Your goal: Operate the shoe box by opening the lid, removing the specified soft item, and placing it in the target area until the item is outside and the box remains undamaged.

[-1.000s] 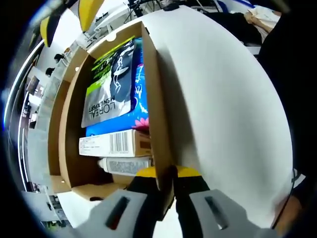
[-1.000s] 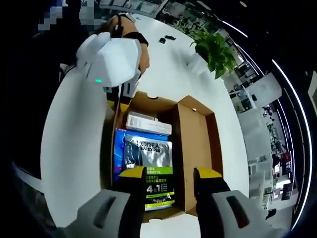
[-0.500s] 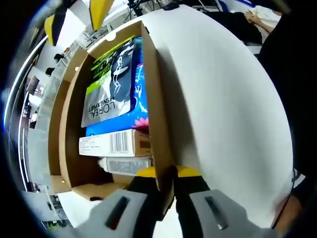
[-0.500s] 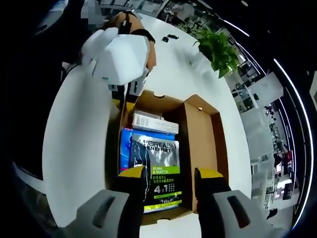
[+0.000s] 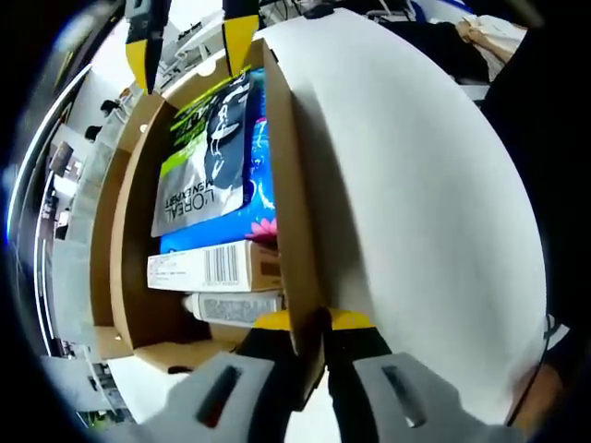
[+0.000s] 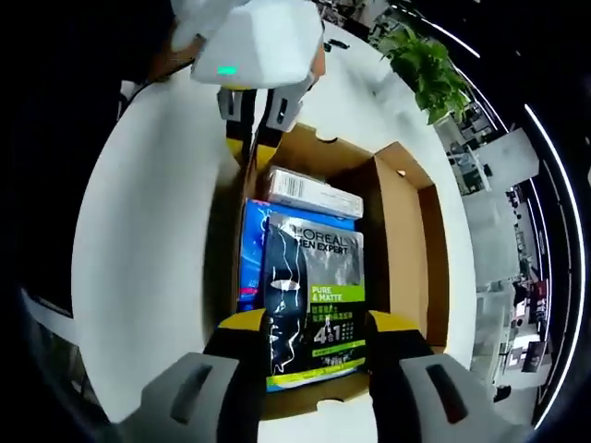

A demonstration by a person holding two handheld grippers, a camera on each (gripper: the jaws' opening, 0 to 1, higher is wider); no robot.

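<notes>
The open cardboard shoe box (image 5: pixel 282 166) lies on a white table (image 5: pixel 416 185). My left gripper (image 5: pixel 314 323) is shut on the box's side wall, and it also appears at the top of the right gripper view as the left gripper (image 6: pixel 261 111). Inside lies a grey and green L'Oreal pouch (image 6: pixel 314 286) on a blue pack (image 6: pixel 251 249), beside a white barcoded carton (image 6: pixel 309 192) and a white tube (image 5: pixel 231 306). My right gripper (image 6: pixel 314 337) is open, its yellow tips straddling the pouch's green end, just above it. The right gripper (image 5: pixel 194 41) hangs over the box's far end.
The box's lid (image 6: pixel 402 249) lies folded open beside the items. A potted plant (image 6: pixel 429 69) stands at the table's far side. A person's dark sleeve (image 5: pixel 545 138) borders the table, with office furniture beyond.
My right gripper has dropped closer to the pouch, which now looks larger between its tips. In the left gripper view those yellow tips have come further in. The left gripper holds still.
</notes>
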